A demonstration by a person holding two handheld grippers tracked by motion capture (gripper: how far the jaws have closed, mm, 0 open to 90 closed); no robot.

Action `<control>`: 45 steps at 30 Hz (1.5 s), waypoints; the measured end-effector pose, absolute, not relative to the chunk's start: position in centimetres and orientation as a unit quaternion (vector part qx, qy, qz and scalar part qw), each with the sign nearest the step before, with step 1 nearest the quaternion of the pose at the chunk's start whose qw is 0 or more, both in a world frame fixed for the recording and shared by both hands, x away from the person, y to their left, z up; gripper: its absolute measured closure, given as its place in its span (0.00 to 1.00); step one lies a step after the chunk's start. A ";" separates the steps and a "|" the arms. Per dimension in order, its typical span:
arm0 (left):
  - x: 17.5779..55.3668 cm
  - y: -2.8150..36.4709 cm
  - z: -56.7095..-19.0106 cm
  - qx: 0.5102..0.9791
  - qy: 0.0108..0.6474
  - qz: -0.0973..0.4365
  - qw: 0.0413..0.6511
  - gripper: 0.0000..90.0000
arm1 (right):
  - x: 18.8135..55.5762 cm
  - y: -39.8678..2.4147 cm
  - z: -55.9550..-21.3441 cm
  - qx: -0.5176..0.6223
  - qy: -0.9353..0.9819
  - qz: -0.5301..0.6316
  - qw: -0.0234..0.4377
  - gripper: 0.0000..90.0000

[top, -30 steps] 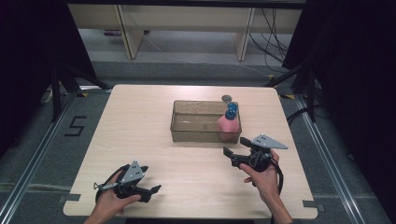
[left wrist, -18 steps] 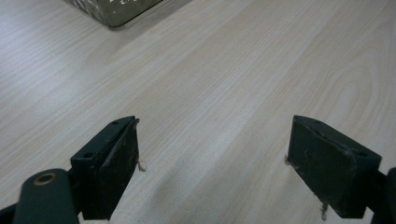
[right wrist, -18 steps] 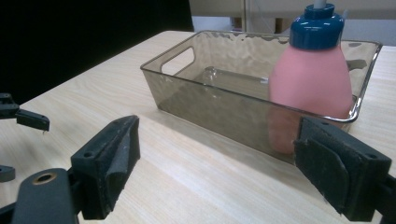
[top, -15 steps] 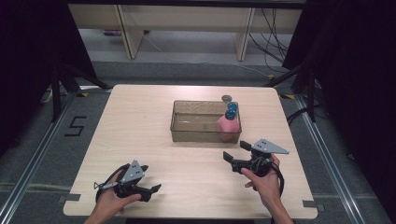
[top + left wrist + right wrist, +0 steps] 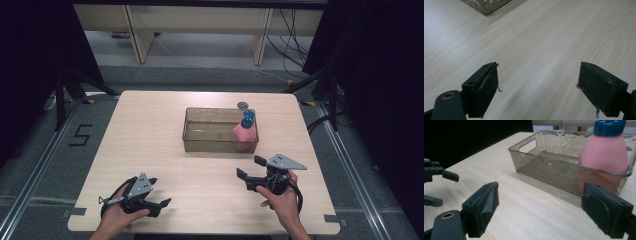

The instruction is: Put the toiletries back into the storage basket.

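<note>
High view: the right gripper (image 5: 248, 167) has drawn back toward the person over the last second, so the clear bin (image 5: 200, 141) and the pink bottle (image 5: 243, 136) standing in its right end now lie well ahead of it, apart from its spread, empty jaws. The bottle stays upright in the bin with its blue cap (image 5: 247, 119) on. The left gripper (image 5: 162, 203) has not shifted; it rests low over the surface (image 5: 150, 130), jaws spread, holding nothing. In the right gripper view the bottle (image 5: 604, 155) sits ahead and to the right. I judge the bottle placed and the hand retreating.
</note>
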State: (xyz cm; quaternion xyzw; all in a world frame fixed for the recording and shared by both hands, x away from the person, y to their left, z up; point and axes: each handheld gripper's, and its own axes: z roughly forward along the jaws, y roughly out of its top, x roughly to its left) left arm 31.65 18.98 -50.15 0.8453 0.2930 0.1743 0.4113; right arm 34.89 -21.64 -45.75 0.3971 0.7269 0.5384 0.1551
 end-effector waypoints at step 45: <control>31.6 18.9 -50.2 0.850 0.287 0.175 0.406 0.18 | 30.8 -24.4 -47.1 0.408 0.734 0.524 0.141 0.17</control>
